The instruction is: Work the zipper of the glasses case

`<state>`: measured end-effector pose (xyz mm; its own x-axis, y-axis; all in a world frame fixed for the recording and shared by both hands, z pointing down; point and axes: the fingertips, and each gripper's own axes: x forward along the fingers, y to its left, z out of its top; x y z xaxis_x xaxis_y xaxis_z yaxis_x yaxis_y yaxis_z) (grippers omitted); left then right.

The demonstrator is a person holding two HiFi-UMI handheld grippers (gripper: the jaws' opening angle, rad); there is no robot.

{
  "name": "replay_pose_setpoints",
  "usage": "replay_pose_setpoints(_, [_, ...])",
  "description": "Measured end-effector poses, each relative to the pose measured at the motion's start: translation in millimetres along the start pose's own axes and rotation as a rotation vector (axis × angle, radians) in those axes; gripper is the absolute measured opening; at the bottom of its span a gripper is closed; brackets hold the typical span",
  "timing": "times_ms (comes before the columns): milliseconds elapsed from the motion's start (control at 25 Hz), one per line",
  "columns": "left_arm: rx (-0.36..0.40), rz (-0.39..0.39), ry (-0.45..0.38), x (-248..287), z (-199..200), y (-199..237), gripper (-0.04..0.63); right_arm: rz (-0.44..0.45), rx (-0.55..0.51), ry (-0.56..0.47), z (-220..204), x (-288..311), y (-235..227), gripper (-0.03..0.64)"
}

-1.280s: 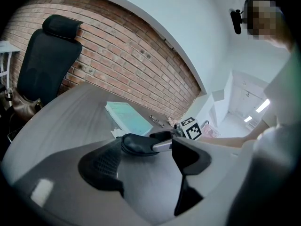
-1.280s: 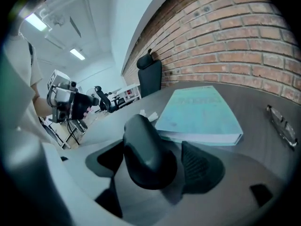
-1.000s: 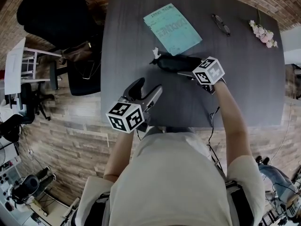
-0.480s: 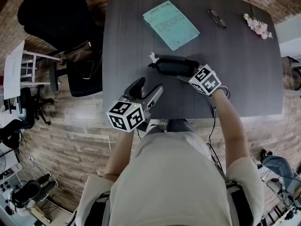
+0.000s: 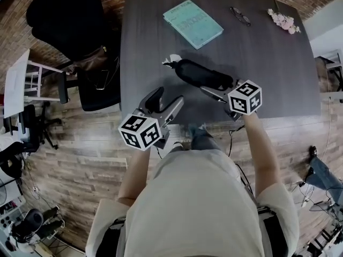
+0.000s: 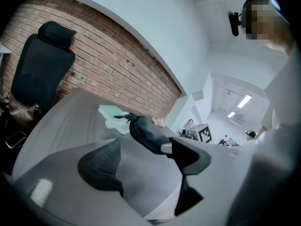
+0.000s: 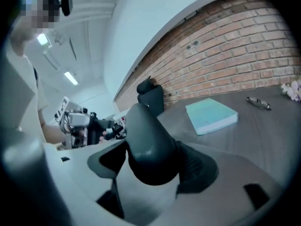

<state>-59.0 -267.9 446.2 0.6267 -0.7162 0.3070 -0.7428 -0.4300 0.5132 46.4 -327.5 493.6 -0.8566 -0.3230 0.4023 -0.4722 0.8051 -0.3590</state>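
A: Where's the black oval zip glasses case [image 5: 201, 75]?
B: In right tongs [image 7: 153, 166], near end clamped btw the pads, jaws just been closing on it. White tag [image 5: 172, 59] end points twd teal book [image 5: 193, 23]
A: And left tongs [image 5: 169, 98]?
B: Wide, empty, at near edge of dark grey worktop [image 5: 278, 74], near the case. Spectacles [image 5: 239, 16] & pink flowers [image 5: 284, 20] at far side, well apart

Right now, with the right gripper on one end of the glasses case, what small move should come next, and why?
Probably bring the left gripper forward to the zipper pull at the case's free end. The right gripper has just been closing its jaws, and they grip the glasses case. The left jaws stand apart and empty, short of the pull.
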Motion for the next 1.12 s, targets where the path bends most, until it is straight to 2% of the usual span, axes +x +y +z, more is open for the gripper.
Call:
replay_pose_setpoints(160, [0.096,-0.144,-0.049,-33,4,-29,0.328,0.141,0.074,-0.13,14,-25,63,0.337])
replay_pose_setpoints(440, [0.258,-0.518,-0.101,-104,6,-121,0.368,0.571,0.215,-0.269,26,-80,193,0.337])
replay_pose_setpoints(640, [0.41,-0.763,-0.125,-154,11,-191,0.371,0.955,0.41,-0.266,16,-112,274,0.339])
replay_pose_setpoints(800, [0.445,-0.98,-0.08,-192,-8,-234,0.371,1.219,0.581,-0.245,-2,-127,327,0.339])
replay_pose_setpoints(880, [0.447,-1.037,-0.05,-204,-22,-247,0.371,1.312,0.662,-0.261,-10,-132,345,0.339])
replay_pose_setpoints(1000, [0.448,-1.03,-0.04,-211,-36,-253,0.367,1.405,0.755,-0.304,-15,-136,361,0.338])
replay_pose_setpoints(1120, [0.417,-1.037,-0.032,-214,-43,-253,0.354,1.451,0.805,-0.343,-13,-137,371,0.339])
